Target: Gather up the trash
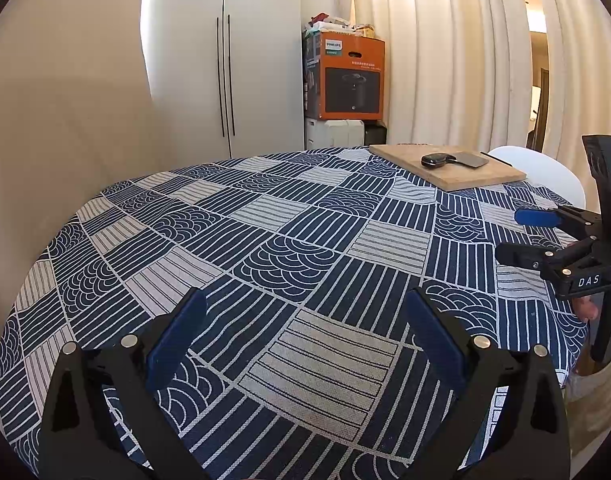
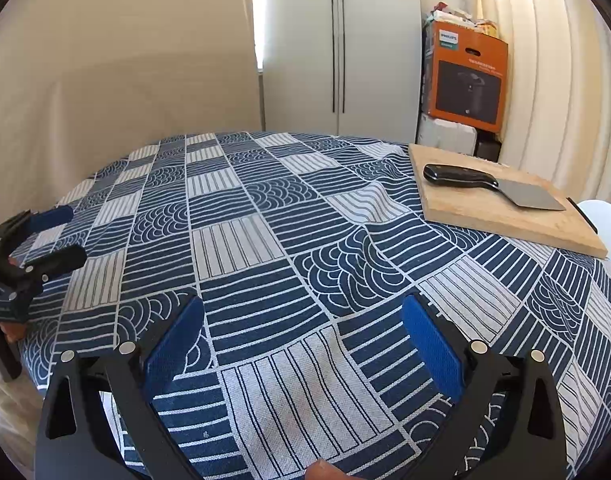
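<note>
Grippers hover over the tablecloth (image 1: 289,240), left gripper (image 1: 305,320) and right gripper (image 2: 303,320) both spread apart, holding nothing. Beyond them, a cleaver (image 2: 493,186) lies on the cutting board (image 2: 501,216); no trash shows.

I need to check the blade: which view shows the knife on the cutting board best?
The right wrist view: the knife lies close, handle and blade distinct on the cutting board. The left wrist view shows it farther off and foreshortened.

knife (image 2: 489,187) on board (image 2: 501,216), table's (image 2: 265,216) far right
</note>
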`<action>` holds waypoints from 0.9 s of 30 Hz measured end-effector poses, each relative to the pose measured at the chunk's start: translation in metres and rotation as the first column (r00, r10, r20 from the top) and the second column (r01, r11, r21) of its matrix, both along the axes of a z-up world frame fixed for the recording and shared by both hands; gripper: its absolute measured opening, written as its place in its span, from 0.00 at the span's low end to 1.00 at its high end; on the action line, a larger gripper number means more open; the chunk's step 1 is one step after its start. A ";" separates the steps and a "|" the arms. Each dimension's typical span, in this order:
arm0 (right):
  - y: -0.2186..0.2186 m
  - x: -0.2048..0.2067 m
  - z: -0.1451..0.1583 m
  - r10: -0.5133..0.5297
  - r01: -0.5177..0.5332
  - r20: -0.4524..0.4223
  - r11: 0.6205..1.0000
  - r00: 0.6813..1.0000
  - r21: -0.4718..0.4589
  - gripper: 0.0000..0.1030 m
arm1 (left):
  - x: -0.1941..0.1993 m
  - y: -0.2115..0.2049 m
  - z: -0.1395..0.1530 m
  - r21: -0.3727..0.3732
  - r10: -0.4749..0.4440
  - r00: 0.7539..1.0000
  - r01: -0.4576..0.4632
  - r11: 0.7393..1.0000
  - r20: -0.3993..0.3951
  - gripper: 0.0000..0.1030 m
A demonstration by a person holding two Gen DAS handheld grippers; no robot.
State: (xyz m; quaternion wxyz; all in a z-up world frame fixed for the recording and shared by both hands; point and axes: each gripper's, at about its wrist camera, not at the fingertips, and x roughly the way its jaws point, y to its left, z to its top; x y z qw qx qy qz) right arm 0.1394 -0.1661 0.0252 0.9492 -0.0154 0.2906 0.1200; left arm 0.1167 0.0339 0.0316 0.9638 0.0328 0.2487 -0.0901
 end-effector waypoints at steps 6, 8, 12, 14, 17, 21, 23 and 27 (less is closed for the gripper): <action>0.000 0.000 0.000 -0.002 0.002 0.002 1.000 1.000 -0.009 0.92 | 0.001 -0.002 -0.001 0.010 -0.004 1.000 0.004 1.000 -0.008 0.94; 0.000 0.000 0.000 -0.003 0.003 0.001 1.000 1.000 -0.011 0.92 | 0.001 -0.004 -0.002 0.019 -0.006 1.000 0.006 1.000 -0.012 0.94; 0.001 0.000 0.000 -0.005 0.005 0.003 1.000 1.000 -0.014 0.92 | 0.002 -0.006 -0.003 0.029 -0.009 1.000 0.009 1.000 -0.018 0.94; 0.001 0.000 -0.001 -0.003 0.003 0.004 1.000 1.000 -0.016 0.92 | 0.002 -0.005 -0.003 0.025 -0.012 1.000 0.012 1.000 -0.019 0.94; 0.002 0.000 0.000 -0.001 0.001 0.006 1.000 1.000 -0.018 0.92 | 0.001 -0.005 -0.003 0.020 -0.012 1.000 0.012 1.000 -0.019 0.94; 0.002 0.000 0.000 -0.001 0.001 0.006 1.000 1.000 -0.016 0.92 | 0.001 -0.005 -0.003 0.020 -0.011 1.000 0.011 1.000 -0.018 0.94; 0.002 -0.001 0.000 -0.001 0.001 0.008 1.000 1.000 -0.018 0.92 | 0.001 -0.005 -0.003 0.019 -0.012 1.000 0.012 1.000 -0.018 0.94; 0.003 -0.001 0.000 0.002 -0.002 0.011 1.000 1.000 -0.020 0.92 | 0.001 -0.005 -0.003 0.019 -0.013 1.000 0.013 1.000 -0.018 0.94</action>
